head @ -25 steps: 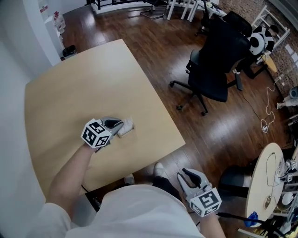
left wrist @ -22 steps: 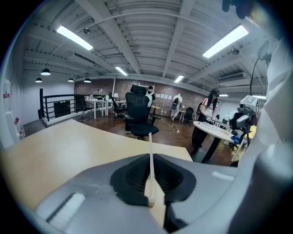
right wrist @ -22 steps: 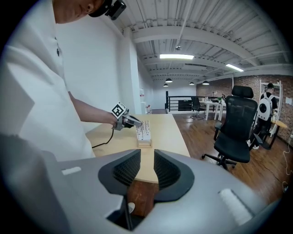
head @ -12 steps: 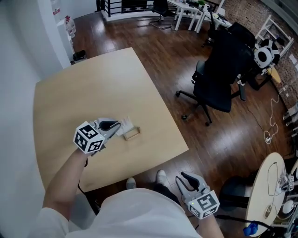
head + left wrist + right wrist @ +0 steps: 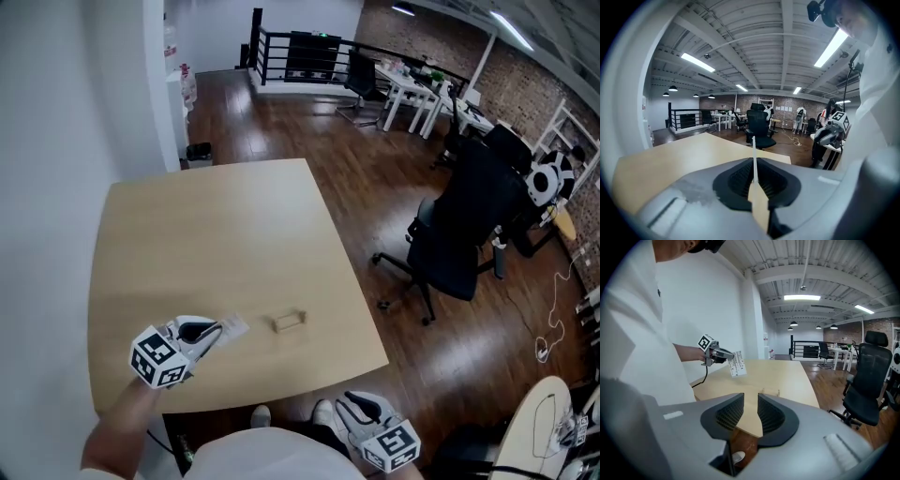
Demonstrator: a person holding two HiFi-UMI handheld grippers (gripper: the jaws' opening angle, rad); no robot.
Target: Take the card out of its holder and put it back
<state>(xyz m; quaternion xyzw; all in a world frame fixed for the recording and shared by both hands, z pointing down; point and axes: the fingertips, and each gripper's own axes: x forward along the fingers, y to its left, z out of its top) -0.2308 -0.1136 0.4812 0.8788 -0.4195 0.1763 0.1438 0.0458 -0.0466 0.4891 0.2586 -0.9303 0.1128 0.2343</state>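
Fingers (image 5: 738,180) of the left gripper (image 5: 217,330) pinch a thin white printed card (image 5: 232,326), held clear of the nearby small wooden slotted holder (image 5: 289,321) on the tan table (image 5: 216,216); reinsertion likely demands squaring the card's edge over the slot. The right gripper (image 5: 354,403), jaws spread, hangs empty.

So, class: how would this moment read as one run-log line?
phase: card out of holder | left gripper: shut on card, above table | right gripper: open, empty | holder: empty, on table
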